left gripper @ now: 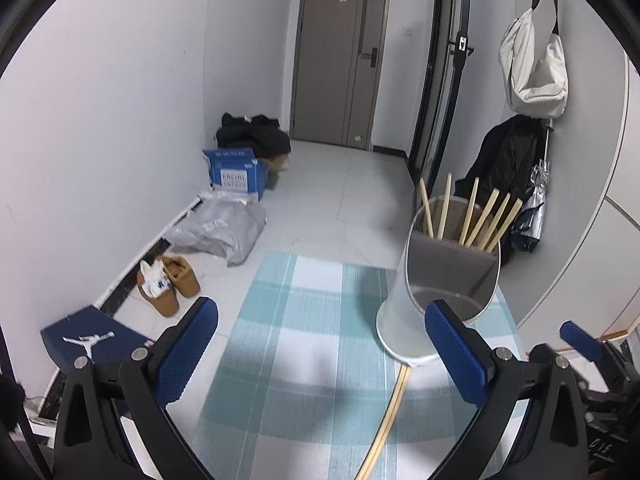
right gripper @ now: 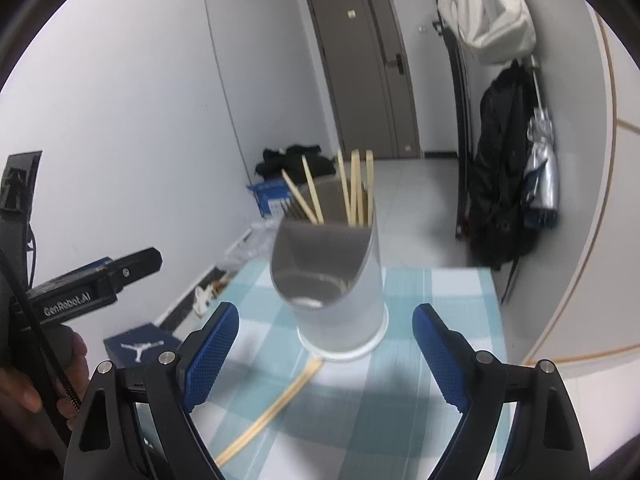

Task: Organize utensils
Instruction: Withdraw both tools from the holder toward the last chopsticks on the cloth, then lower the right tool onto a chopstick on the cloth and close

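- The table with its teal-and-white checked cloth [left gripper: 304,320] fills the lower middle of both views; the right wrist view shows its far right corner, which the left wrist view cuts off.
- A grey door [right gripper: 360,72] stands at the top centre of each view. Only the left wrist view shows the floor along the left wall plainly: a blue carton [left gripper: 236,172], a grey plastic bag [left gripper: 220,232], and tan shoes [left gripper: 168,284].
- A black coat [right gripper: 500,184] hangs at the right of both views, with a white bag [right gripper: 488,12] above it and a folded umbrella [right gripper: 542,168] beside it.
- The utensil holder [right gripper: 340,284], a pale cylinder with a slanted cut-away mouth, stands upright on the cloth: centre frame in the right wrist view, right of centre in the left wrist view. Its rear compartment holds a bunch of chopsticks [right gripper: 354,192].
- The right gripper [right gripper: 326,356] has its blue pads spread wide, nothing between them, with the holder just beyond.
- The left gripper [left gripper: 320,352] is also spread, with only cloth between its fingers.
- Only the right wrist view shows a hand [right gripper: 24,396] at the lower left edge gripping the other tool's handle.
- A loose pair of chopsticks [left gripper: 390,420] lies flat on the cloth, one end touching the holder's base, running toward the bottom edge.
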Action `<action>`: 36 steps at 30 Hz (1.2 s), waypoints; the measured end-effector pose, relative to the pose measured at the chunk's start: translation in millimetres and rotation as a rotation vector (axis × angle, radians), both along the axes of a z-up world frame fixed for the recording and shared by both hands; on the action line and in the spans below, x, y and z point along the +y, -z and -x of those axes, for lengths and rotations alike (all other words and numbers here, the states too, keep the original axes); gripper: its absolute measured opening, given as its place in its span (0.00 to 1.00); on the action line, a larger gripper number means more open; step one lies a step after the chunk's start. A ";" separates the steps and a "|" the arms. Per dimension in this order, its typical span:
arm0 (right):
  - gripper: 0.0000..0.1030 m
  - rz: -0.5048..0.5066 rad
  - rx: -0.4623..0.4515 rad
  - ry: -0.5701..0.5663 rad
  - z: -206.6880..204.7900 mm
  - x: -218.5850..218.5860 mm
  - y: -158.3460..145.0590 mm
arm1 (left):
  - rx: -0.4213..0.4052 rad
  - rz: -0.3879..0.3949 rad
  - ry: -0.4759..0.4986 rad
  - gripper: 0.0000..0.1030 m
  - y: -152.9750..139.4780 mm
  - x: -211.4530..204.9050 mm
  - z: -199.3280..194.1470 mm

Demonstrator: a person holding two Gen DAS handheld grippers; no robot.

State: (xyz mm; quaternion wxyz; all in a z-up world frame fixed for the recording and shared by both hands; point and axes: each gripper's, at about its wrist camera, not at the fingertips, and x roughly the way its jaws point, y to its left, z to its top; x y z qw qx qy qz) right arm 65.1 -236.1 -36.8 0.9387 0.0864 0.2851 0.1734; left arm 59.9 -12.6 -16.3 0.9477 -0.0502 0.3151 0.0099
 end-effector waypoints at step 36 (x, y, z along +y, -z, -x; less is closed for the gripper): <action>0.19 0.292 0.359 -0.106 -42.0 120.9 120.5 | 0.192 0.201 -0.191 0.99 43.5 75.6 -25.7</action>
